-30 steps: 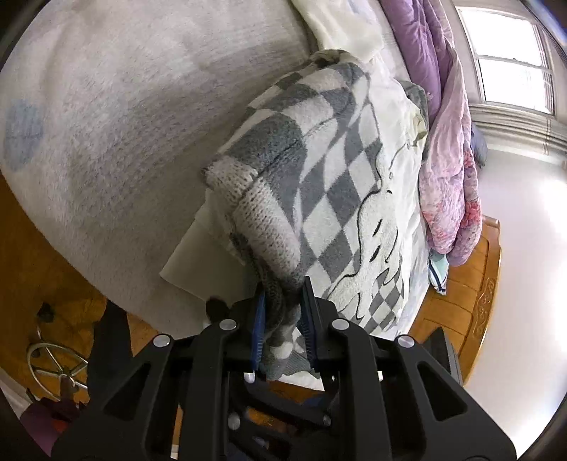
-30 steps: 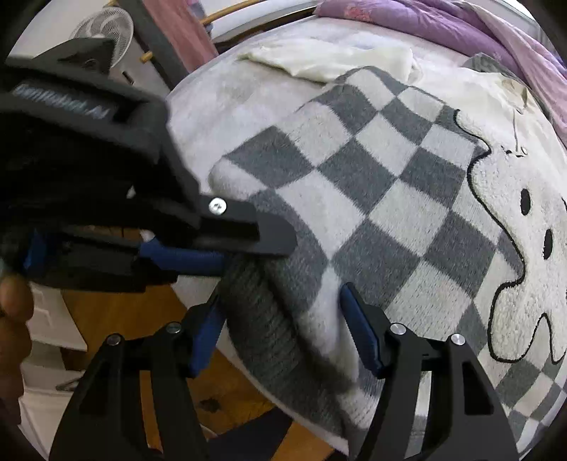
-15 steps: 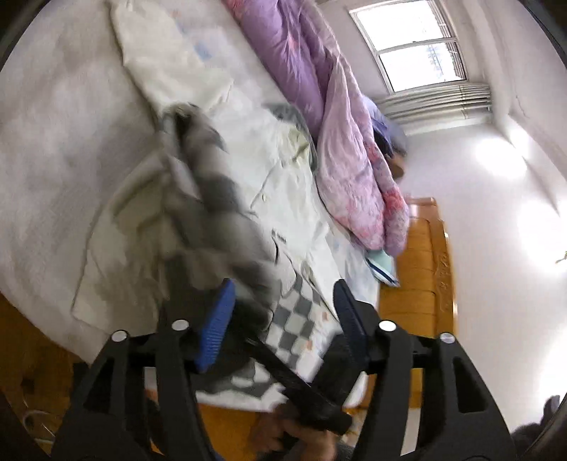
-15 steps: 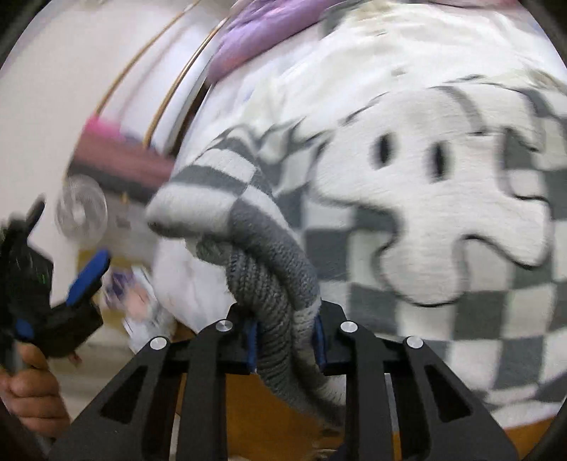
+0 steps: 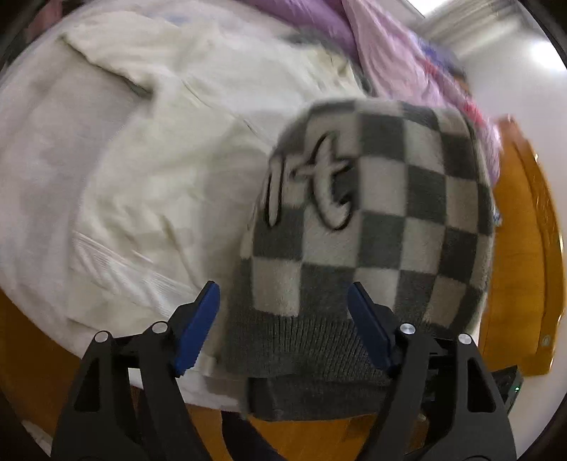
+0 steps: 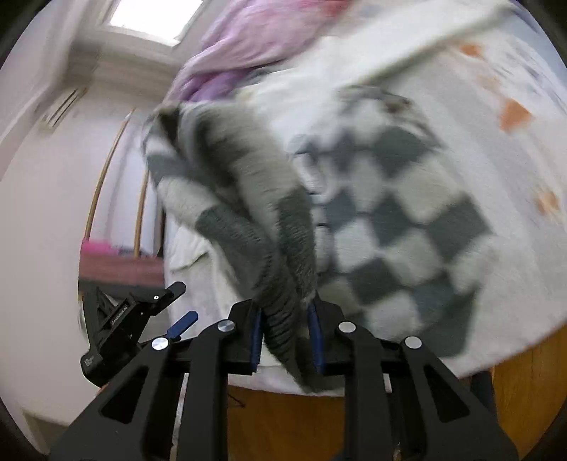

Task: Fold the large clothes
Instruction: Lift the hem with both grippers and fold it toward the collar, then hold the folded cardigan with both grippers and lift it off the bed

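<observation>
A grey-and-white checked sweater [image 5: 372, 220] with a script logo lies folded on the bed, its ribbed hem toward me. My left gripper [image 5: 283, 287] hovers over that hem. Its jaws are opening, and the blue pads [image 5: 198, 319] stand wide apart without pressing the knit. In the right wrist view the sweater [image 6: 389, 220] is partly lifted. My right gripper [image 6: 285, 312] is closing tight on a bunched ribbed part, which hangs from it. The left gripper [image 6: 182, 303] shows at the lower left of that view, off the cloth.
A cream garment [image 5: 159, 159] lies spread on the bed to the left of the sweater. A purple quilt [image 5: 389, 46] is heaped along the far side. The wooden bed frame [image 5: 524, 248] and floor run along the near edge. A window [image 6: 152, 17] is beyond.
The left gripper let go of the sweater's hem and opened wide. The right gripper closed on the ribbed hem and carried it across, folding the sweater. Both views swung sharply.
</observation>
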